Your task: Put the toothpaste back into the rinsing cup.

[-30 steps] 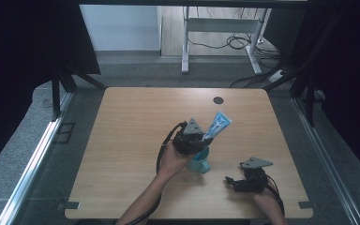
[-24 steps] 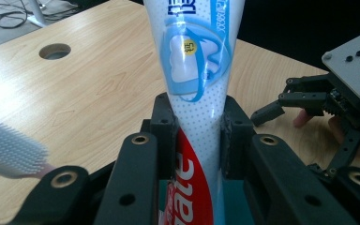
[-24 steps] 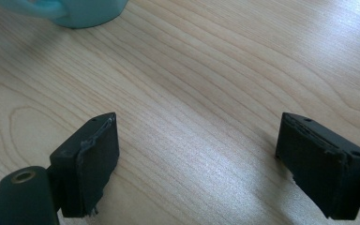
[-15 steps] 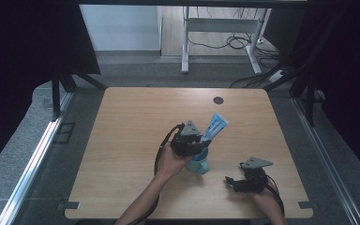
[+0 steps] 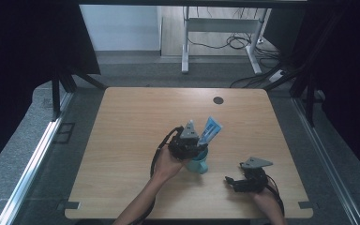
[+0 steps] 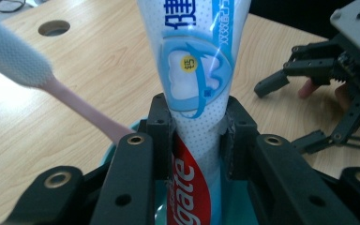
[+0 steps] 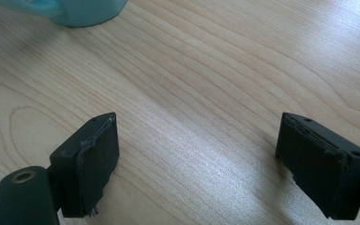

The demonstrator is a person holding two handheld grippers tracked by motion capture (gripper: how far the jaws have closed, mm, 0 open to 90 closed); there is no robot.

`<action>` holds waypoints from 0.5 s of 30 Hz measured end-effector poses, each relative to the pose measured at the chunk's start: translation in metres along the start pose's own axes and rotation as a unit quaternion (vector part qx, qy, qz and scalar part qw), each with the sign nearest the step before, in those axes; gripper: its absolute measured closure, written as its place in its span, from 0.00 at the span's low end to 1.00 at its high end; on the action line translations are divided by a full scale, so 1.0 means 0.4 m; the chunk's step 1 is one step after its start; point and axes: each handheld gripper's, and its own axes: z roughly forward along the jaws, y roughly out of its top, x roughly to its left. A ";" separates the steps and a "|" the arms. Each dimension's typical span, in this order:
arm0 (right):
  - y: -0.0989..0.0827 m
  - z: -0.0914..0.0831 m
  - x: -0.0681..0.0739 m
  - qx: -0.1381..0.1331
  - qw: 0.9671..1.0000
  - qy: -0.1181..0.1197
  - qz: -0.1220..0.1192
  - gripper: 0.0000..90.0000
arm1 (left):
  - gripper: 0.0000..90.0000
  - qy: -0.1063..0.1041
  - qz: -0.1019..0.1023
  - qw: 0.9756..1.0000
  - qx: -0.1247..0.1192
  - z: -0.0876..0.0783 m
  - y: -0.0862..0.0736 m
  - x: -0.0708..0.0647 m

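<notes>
- Soft laminate, white and blue with a red band: the toothpaste tube (image 6: 198,93) stands tilted in the teal cup (image 5: 198,164), just toward 5 o'clock from the bench (image 5: 131,122) centre.
- The left gripper (image 6: 198,140) has its jaws clamped on the tube's lower body; the grip looks light.
- Judged light, squashy and slick, the tube is best taken low, where it is full and firm.
- A pink toothbrush (image 6: 42,77) leans from the cup toward 10 o'clock.
- The right gripper (image 7: 197,159), jaws wide apart and empty, rests at 4 o'clock.
</notes>
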 end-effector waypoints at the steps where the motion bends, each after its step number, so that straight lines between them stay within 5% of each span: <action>1: 0.000 0.000 0.000 0.000 1.000 0.000 0.000 0.15 | 0.77 0.001 0.001 1.000 0.003 0.001 -0.002 0.001; 15: 0.000 0.000 0.000 0.000 1.000 0.000 0.000 0.15 | 0.73 0.004 0.001 1.000 0.010 -0.001 -0.006 0.002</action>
